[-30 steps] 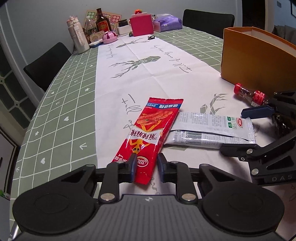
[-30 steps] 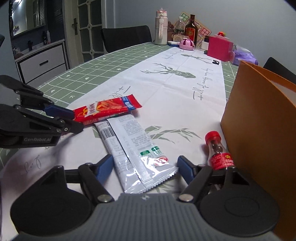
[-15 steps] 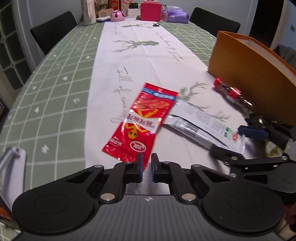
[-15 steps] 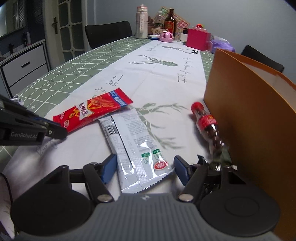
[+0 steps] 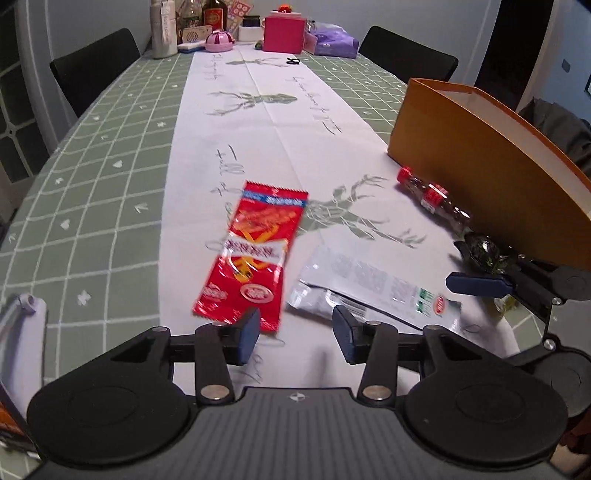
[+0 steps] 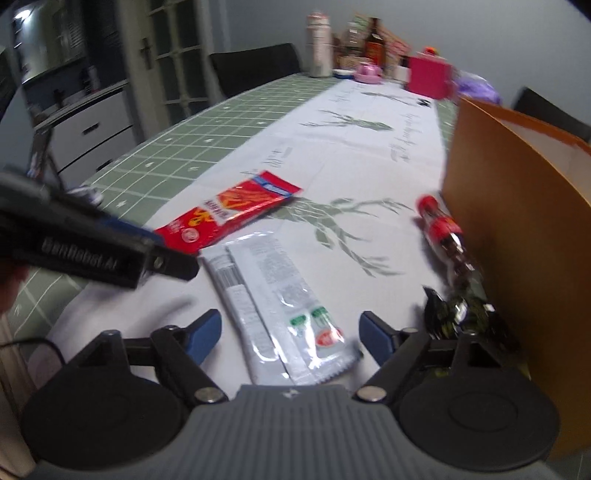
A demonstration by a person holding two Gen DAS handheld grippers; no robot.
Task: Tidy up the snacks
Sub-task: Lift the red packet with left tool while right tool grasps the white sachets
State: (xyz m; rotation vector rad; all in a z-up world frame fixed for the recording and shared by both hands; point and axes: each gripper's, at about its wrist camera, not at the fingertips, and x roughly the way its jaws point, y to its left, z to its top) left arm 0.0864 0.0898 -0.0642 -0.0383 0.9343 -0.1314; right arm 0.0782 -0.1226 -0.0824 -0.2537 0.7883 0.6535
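A red snack packet (image 5: 255, 251) lies flat on the white table runner, its near corner just ahead of my left gripper (image 5: 295, 332). The left jaws are opening and nothing sits between them. A white packet (image 6: 280, 299) lies lengthwise with its near end between the fingers of my right gripper (image 6: 290, 332). The right jaws are opening too, and their pads stand clear of the packet. Against the orange box (image 6: 517, 221) lie a small red-capped bottle (image 6: 443, 232) and a dark shiny wrapper (image 6: 454, 310). From the right wrist, the left gripper (image 6: 166, 258) shows beside the red packet (image 6: 229, 214).
The open orange box (image 5: 498, 173) stands along the right side of the table. At the far end are a pink box (image 5: 284, 31), bottles and a purple bag. Black chairs stand around the green checked tablecloth (image 5: 92, 177).
The left jaws were shut at the red packet's near end and have now parted, with the packet lying loose on the runner. The right jaws stand wider. Both grippers drew back a little.
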